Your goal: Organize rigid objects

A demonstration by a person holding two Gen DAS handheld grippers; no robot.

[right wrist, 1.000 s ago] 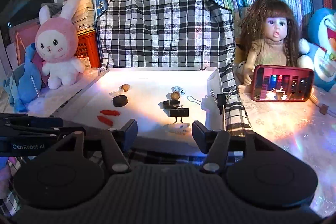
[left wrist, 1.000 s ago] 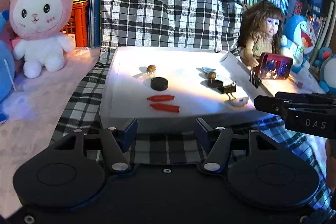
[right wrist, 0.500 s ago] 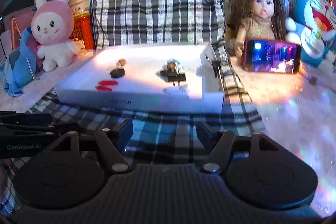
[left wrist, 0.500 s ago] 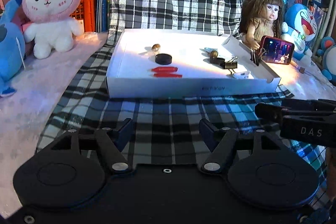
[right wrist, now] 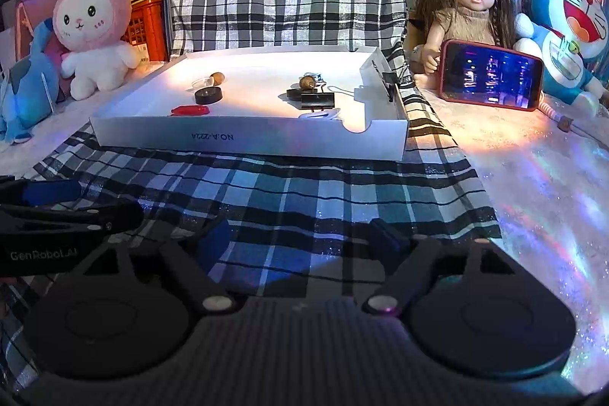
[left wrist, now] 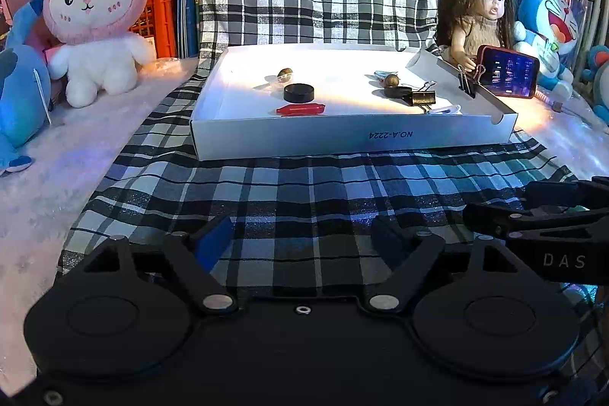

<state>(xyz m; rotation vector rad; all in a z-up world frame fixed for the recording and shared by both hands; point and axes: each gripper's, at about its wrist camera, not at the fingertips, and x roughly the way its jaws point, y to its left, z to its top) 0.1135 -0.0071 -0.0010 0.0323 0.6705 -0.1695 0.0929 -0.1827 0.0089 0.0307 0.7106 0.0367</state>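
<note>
A shallow white box (left wrist: 342,136) lies on the plaid cloth ahead of both grippers. Inside it are a black disc (left wrist: 298,92), a red piece (left wrist: 300,109), two brown nuts (left wrist: 284,73), a black binder clip (left wrist: 423,97) and a small white item (left wrist: 445,109). The right wrist view shows the same box (right wrist: 247,139), disc (right wrist: 208,95) and clip (right wrist: 318,99). My left gripper (left wrist: 300,238) hangs low over the cloth in front of the box, its jaws opening around nothing. Beside it, my right gripper (right wrist: 300,238) is likewise opening and empty.
A pink bunny plush (left wrist: 95,14) and a blue plush (left wrist: 19,94) sit at the left. A doll (left wrist: 483,18) props a lit phone (left wrist: 508,71) at the right, beside a blue cat toy (right wrist: 571,25). Another binder clip (left wrist: 466,86) grips the box's right wall. Books stand behind.
Both grippers have drawn back from the box and sunk toward the cloth, so the box now looks farther away. Both pairs of jaws stand wider apart.
</note>
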